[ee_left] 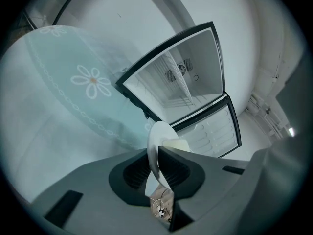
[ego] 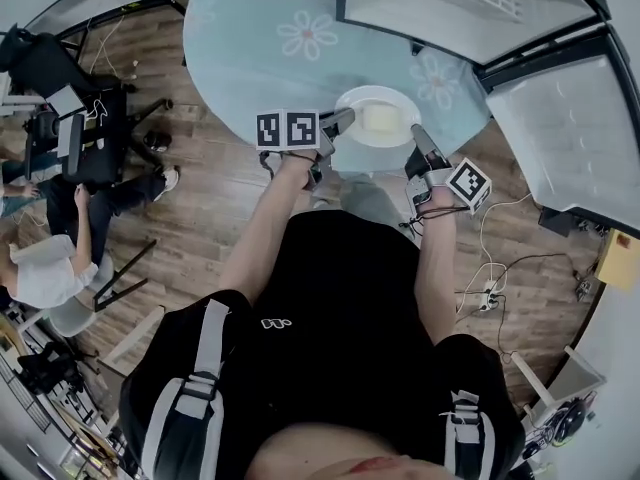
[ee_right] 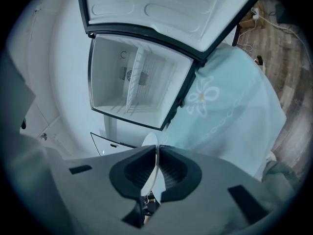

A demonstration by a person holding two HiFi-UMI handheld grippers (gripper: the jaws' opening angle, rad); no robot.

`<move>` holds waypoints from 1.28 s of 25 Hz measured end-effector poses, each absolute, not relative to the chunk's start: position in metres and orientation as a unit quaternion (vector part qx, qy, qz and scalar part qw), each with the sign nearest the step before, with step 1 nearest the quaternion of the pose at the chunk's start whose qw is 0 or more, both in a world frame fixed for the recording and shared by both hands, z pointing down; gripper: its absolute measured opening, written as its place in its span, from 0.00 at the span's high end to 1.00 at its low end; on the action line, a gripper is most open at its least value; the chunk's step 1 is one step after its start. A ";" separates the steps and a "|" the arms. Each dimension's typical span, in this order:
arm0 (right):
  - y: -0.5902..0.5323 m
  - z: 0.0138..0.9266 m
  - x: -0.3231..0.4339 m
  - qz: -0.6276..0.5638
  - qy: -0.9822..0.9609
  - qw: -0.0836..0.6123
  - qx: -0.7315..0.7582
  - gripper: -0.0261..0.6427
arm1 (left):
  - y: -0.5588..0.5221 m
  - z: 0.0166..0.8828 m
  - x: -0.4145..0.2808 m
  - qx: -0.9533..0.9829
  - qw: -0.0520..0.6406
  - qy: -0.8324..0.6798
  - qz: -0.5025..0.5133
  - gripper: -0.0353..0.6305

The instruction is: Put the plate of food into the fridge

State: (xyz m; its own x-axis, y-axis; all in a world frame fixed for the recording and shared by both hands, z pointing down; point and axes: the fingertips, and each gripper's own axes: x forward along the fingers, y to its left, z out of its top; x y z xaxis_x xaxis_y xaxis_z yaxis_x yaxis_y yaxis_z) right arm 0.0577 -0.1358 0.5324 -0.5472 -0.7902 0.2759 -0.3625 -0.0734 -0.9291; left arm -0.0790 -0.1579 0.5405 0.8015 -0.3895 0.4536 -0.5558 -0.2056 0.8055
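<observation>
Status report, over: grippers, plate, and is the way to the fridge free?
Both shut on plate rim: left gripper, right gripper. On it, food, held over table edge. Open fridge ahead; nothing seen blocking.

The plate is white, its food pale yellow. The desk is pale teal with white flowers and chain lines. At one o'clock the fridge is white with a dark frame. The floor is brown wood planks. The left hand-held gripper and right hand-held gripper bear black-and-white square markers.

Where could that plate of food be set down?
The open fridge is bare above and below its wire shelf. The flowered tablecloth beyond the plate is bare too. Crowded only at its rim, where left tongs and right tongs grip.
</observation>
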 end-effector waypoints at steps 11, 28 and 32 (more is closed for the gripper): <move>-0.224 0.533 0.113 -0.552 0.670 0.166 -0.468 0.92 | -0.252 0.538 -0.023 0.780 0.539 -0.310 0.068 0.88; -0.348 0.530 0.112 -0.543 0.679 0.174 -0.463 0.91 | -0.371 0.530 -0.029 0.762 0.518 -0.386 0.046 0.87; -0.375 0.530 0.117 -0.521 0.687 0.150 -0.483 0.91 | -0.398 0.534 -0.024 0.748 0.535 -0.393 0.021 0.87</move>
